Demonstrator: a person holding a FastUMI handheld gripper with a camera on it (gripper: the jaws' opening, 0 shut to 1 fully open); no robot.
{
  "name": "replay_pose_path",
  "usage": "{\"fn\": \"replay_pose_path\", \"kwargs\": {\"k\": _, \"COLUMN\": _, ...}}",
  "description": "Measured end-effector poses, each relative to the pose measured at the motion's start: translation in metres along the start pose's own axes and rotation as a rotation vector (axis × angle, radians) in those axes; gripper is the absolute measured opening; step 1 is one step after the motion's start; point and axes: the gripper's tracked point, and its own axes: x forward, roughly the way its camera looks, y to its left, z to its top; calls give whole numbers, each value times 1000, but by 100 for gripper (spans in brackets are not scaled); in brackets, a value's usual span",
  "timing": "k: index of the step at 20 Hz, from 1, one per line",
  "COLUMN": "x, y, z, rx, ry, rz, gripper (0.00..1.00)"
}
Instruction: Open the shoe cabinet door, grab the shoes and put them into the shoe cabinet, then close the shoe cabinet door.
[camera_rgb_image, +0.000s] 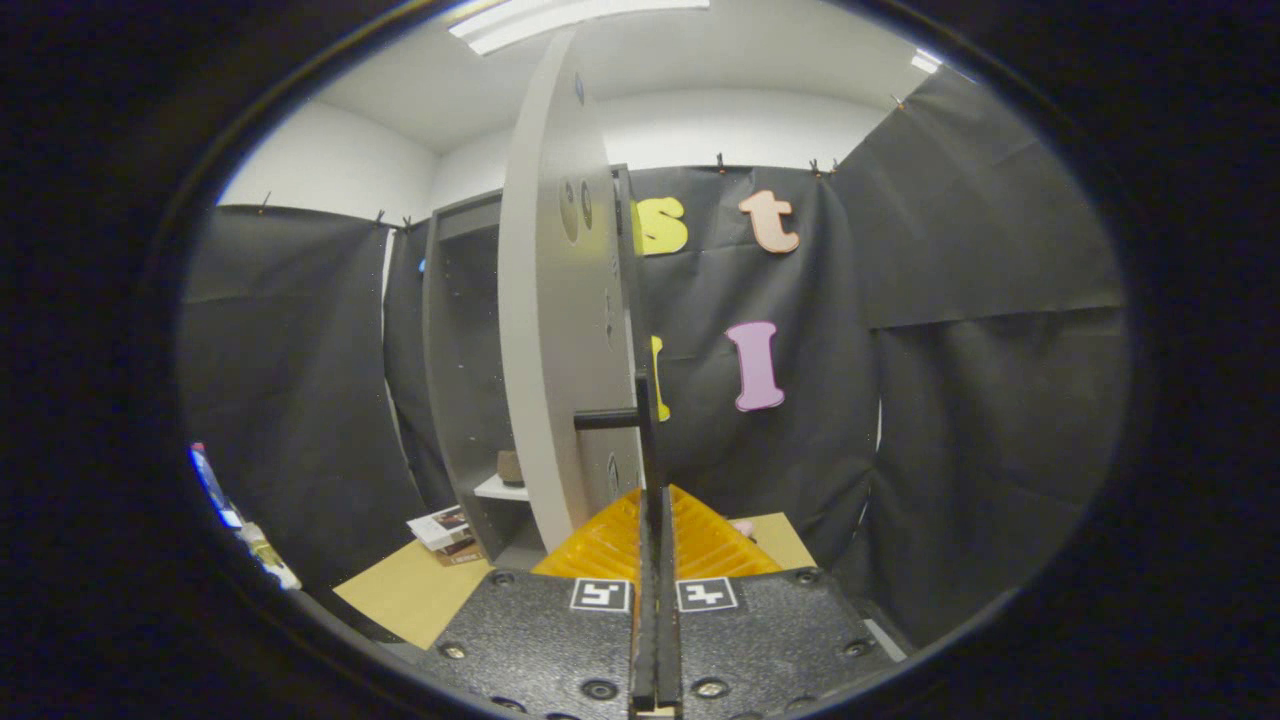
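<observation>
Door (565, 330) swung open, edge-on just ahead of gripper (655, 520); fingers (612, 540) pressed together on thin door handle (645, 430); something small on shelf (500, 488) inside cabinet (460, 380), maybe shoe (510, 466); closing likely left.

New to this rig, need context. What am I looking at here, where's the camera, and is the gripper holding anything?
There is no robot arm: a person carries a handheld two-finger gripper, and the fisheye camera rides on it, looking forward along the fingers. The fingers are closed on the thin black handle of the grey shoe cabinet door, which stands partly open, seen nearly edge-on. Behind it is the cabinet, with a dark object on a shelf; I cannot tell what it is. Some books lie on the tan surface beside the cabinet.
</observation>
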Motion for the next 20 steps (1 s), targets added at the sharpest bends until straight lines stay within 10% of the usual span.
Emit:
{"fn": "replay_pose_path", "kwargs": {"k": 5, "x": -23, "y": 6, "z": -10, "rx": 62, "ry": -13, "rz": -52, "gripper": 15}}
{"fn": "replay_pose_path", "kwargs": {"k": 11, "x": -34, "y": 23, "z": -9, "rx": 78, "ry": -107, "rz": -47, "gripper": 100}}
{"fn": "replay_pose_path", "kwargs": {"k": 20, "x": -20, "y": 48, "z": -32, "rx": -46, "ry": -164, "rz": -52, "gripper": 100}}
